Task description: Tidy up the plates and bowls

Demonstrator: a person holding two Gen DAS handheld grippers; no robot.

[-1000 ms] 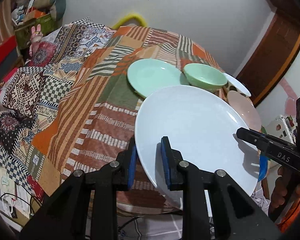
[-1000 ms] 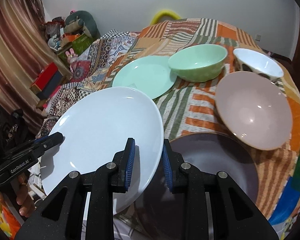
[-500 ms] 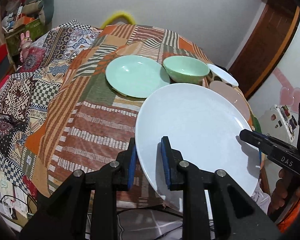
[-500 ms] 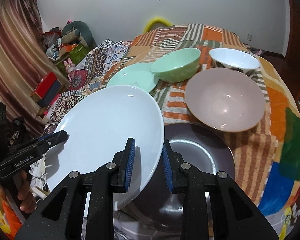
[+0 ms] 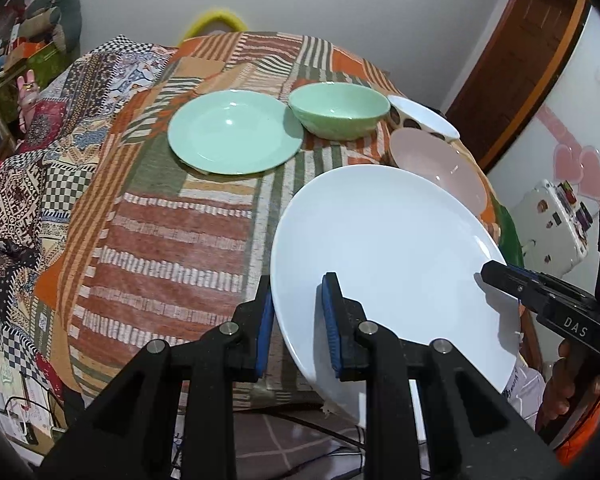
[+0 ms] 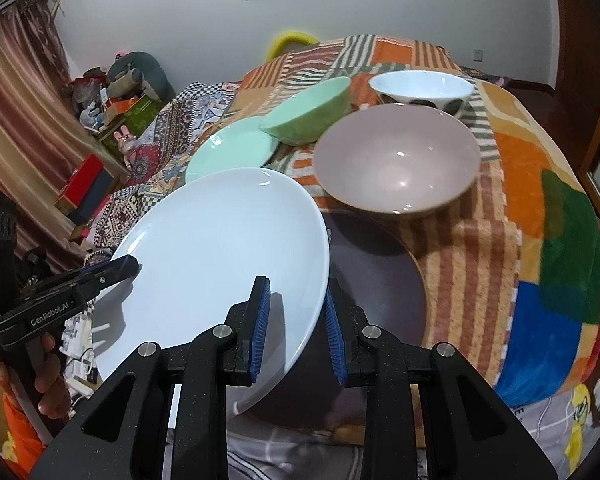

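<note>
Spanning both grippers: one large white plate (image 5: 388, 256), carried tilted, clear of the patchwork tablecloth (image 5: 172, 240) at the table's near edge. Left gripper (image 5: 296, 320) clenched on the plate's left rim, one blue pad above and one below; right gripper (image 6: 294, 320) clamped likewise on the opposite rim (each gripper also appears at the far side of the other's view, with a hand beneath it).

Directly under the plate's right part: a dark purple-brown plate (image 6: 380, 272), lying flat on the cloth.

Beyond that: a wide pink bowl (image 6: 396, 160), upright, just beside the dark plate's far rim.

Further back: a white bowl (image 6: 422, 88) with dark spots on its outer wall, close behind the pink one; a green bowl (image 5: 338, 110) beside it; a mint-green plate (image 5: 236, 132) flat on the cloth, its rim very near the green bowl.

Surroundings: a yellow curved object (image 5: 216, 22) behind the table, cluttered shelves with a pink rabbit toy (image 5: 28, 88) at left, a brown door (image 5: 516, 60) at right.
</note>
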